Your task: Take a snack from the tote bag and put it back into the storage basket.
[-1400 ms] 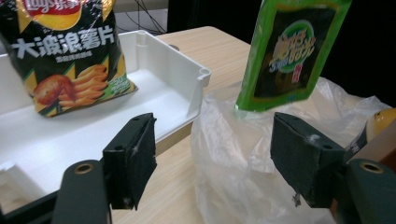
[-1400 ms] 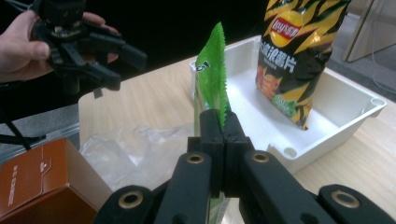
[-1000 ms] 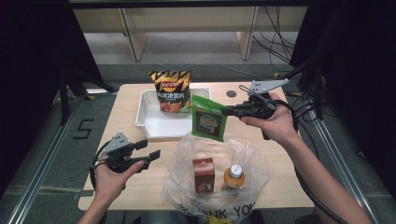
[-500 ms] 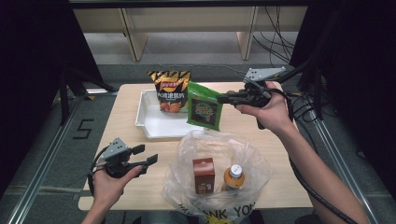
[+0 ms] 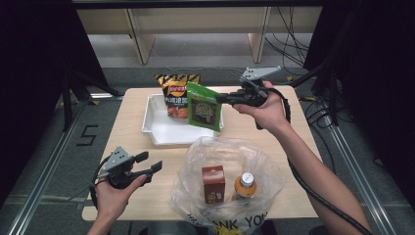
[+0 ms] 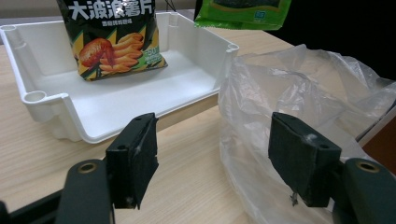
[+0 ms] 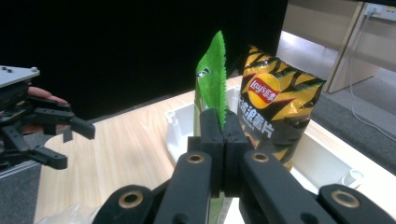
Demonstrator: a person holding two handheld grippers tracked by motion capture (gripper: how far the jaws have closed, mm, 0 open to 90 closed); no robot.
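Note:
My right gripper (image 5: 221, 98) is shut on the edge of a green snack packet (image 5: 203, 107), which hangs in the air over the right end of the white tray (image 5: 166, 133). In the right gripper view the jaws (image 7: 223, 135) pinch the green packet (image 7: 212, 79) edge-on. A black and yellow chip bag (image 5: 176, 93) stands at the tray's back. My left gripper (image 5: 149, 164) stays open and empty near the table's front left. In the left gripper view it (image 6: 215, 154) faces the tray (image 6: 116, 100) and the clear plastic bag (image 6: 299, 98).
The clear plastic bag (image 5: 230, 171) lies open at the front middle, with a brown carton (image 5: 213, 183) and an orange bottle (image 5: 246, 185) inside. The wooden table (image 5: 125, 115) ends in dark floor on both sides. Cables trail from the right hand past the table's right edge.
My right gripper has carried the green packet away from the plastic bag, farther back and slightly up, to over the tray. The left hand has hardly moved.

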